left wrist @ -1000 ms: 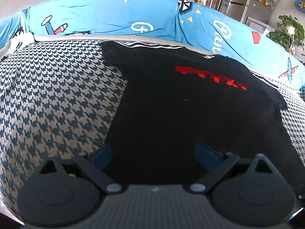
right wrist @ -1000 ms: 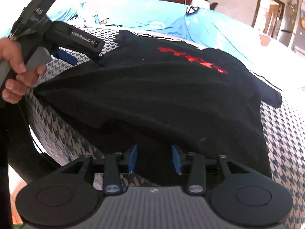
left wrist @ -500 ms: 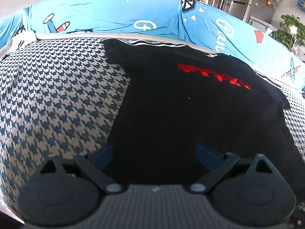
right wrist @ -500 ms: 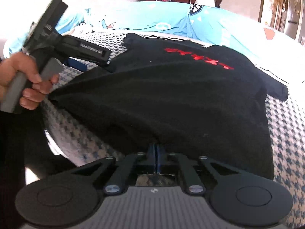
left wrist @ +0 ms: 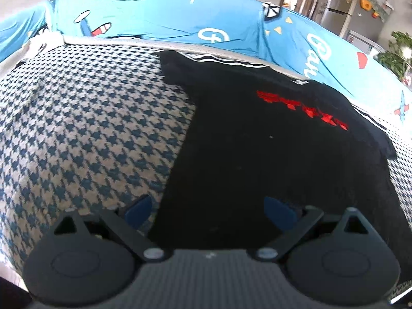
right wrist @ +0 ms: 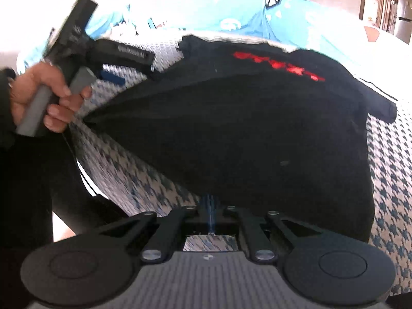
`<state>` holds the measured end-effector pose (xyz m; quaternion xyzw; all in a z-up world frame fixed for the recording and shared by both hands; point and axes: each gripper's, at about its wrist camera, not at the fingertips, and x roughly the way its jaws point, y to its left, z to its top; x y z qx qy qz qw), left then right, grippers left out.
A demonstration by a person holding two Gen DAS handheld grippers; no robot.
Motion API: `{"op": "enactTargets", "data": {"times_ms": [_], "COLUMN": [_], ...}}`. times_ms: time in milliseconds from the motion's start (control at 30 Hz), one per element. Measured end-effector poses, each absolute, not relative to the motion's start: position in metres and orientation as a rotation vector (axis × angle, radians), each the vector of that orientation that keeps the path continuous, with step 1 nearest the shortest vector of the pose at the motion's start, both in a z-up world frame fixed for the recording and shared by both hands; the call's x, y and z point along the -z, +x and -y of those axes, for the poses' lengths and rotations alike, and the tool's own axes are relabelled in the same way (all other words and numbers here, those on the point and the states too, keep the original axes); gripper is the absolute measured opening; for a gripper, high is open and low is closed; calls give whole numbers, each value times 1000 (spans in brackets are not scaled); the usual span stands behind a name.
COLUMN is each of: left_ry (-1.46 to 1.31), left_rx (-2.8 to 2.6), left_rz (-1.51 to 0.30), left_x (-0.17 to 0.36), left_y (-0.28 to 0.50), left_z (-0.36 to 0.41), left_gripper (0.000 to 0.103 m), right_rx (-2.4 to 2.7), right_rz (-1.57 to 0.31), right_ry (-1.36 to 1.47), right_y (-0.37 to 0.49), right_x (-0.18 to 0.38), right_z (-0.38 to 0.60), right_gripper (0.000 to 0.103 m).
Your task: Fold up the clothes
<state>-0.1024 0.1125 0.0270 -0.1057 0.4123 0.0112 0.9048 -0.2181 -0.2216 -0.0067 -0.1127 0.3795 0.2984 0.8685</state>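
Note:
A black T-shirt (left wrist: 270, 159) with a red print (left wrist: 301, 108) lies spread on a houndstooth-covered cushion (left wrist: 90, 134). My left gripper (left wrist: 208, 212) hangs open over the shirt's near left edge, one blue pad above the cushion and the other above the cloth. In the right wrist view my right gripper (right wrist: 209, 202) is shut, its blue pads pinching the near hem of the T-shirt (right wrist: 244, 128), which rises off the cushion there. A hand (right wrist: 43, 95) holds the left gripper (right wrist: 136, 73) at the upper left, above the shirt's left side.
A blue printed cover (left wrist: 167, 23) runs along the cushion's far edge. Houndstooth cushion (right wrist: 388, 170) shows to the right of the shirt. A potted plant (left wrist: 396, 56) and a fridge (left wrist: 342, 7) stand beyond at the right. Dark clothing of the person (right wrist: 25, 193) fills the left side.
My right gripper's jaws closed on the shirt's near hem and raised it slightly. The left gripper stayed open and nearly still.

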Motion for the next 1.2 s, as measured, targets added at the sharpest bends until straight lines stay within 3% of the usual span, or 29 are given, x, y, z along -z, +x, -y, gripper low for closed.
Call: {"op": "enactTargets", "data": {"times_ms": [433,600,1200], "left_ry": [-225,-203,-131], "left_rx": [-46,-29,-88], "left_rz": [-847,-851,-927], "left_x": [-30,-29,-10], "left_y": [-103,-103,-96], "left_z": [-114,-108,-96], "left_gripper": [99,101,103], "right_rx": [-689,-691,-737], "right_rz": [-731,-746,-867], "right_ry": [-200,-184,-209], "right_y": [-201,-190,-194], "right_x": [10,20,26], "right_z": [184,170,171], "right_gripper": [9,18,20]}}
